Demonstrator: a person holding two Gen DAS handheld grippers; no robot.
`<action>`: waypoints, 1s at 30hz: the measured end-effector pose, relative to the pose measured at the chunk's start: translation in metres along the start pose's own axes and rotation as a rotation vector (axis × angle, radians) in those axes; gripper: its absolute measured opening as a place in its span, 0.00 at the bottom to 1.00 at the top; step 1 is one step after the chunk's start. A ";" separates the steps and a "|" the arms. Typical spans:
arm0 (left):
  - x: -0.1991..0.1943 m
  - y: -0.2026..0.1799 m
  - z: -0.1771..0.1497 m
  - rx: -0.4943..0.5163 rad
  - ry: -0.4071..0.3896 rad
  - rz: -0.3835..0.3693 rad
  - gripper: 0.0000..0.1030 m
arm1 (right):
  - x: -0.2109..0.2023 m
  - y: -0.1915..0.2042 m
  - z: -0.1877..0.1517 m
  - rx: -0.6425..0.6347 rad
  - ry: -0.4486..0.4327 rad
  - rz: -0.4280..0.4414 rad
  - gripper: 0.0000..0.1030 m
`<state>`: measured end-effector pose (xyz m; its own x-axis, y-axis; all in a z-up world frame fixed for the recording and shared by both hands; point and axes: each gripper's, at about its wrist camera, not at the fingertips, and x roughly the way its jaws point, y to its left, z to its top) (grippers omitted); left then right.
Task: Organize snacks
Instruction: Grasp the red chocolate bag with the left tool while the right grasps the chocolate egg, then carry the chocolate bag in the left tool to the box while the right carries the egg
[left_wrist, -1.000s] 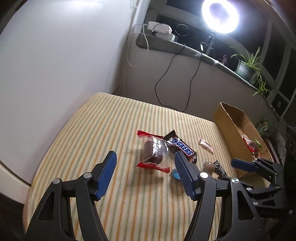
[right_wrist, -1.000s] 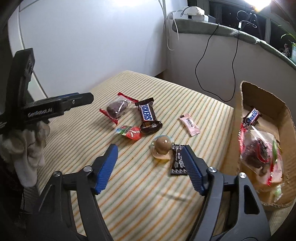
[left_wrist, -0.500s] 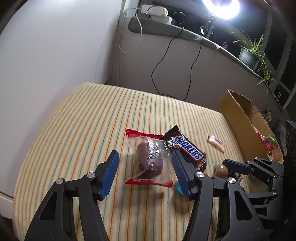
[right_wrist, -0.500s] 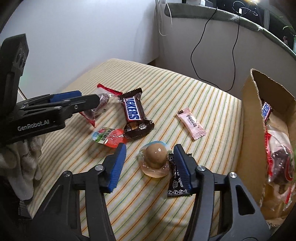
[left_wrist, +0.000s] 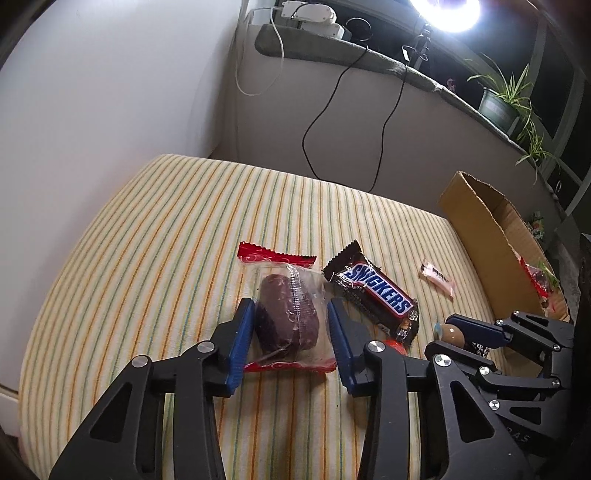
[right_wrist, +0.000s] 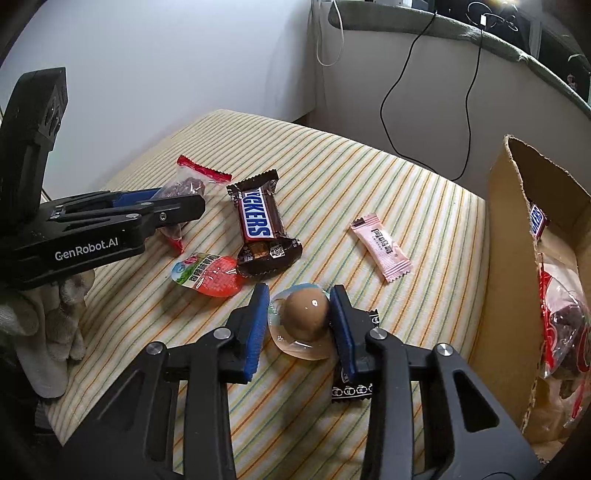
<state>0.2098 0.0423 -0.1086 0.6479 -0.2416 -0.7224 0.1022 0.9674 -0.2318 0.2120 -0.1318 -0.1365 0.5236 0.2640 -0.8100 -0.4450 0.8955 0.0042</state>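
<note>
Lying between left gripper (left_wrist: 291, 332) jaws — apparently touching — cake packet (left_wrist: 286, 314).

Snickers bar (right_wrist: 258, 225) left of wafer packet (right_wrist: 380, 246), box (right_wrist: 513, 266) far right

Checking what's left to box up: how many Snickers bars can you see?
2. One Snickers bar lies on the striped cloth beside the red-ended pastry bag; another Snickers sits inside the cardboard box. More may be hidden in the box.
</note>
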 end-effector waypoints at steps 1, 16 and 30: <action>-0.001 0.000 0.000 -0.001 -0.004 0.002 0.37 | -0.001 0.000 0.000 0.001 -0.001 0.002 0.34; -0.038 -0.003 0.004 -0.016 -0.084 -0.004 0.35 | -0.044 0.007 0.001 0.003 -0.096 0.044 0.33; -0.053 -0.060 0.017 0.057 -0.129 -0.082 0.35 | -0.094 -0.014 0.002 0.021 -0.188 0.036 0.33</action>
<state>0.1825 -0.0015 -0.0454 0.7266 -0.3115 -0.6124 0.1987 0.9485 -0.2467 0.1705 -0.1687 -0.0598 0.6349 0.3564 -0.6855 -0.4516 0.8911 0.0449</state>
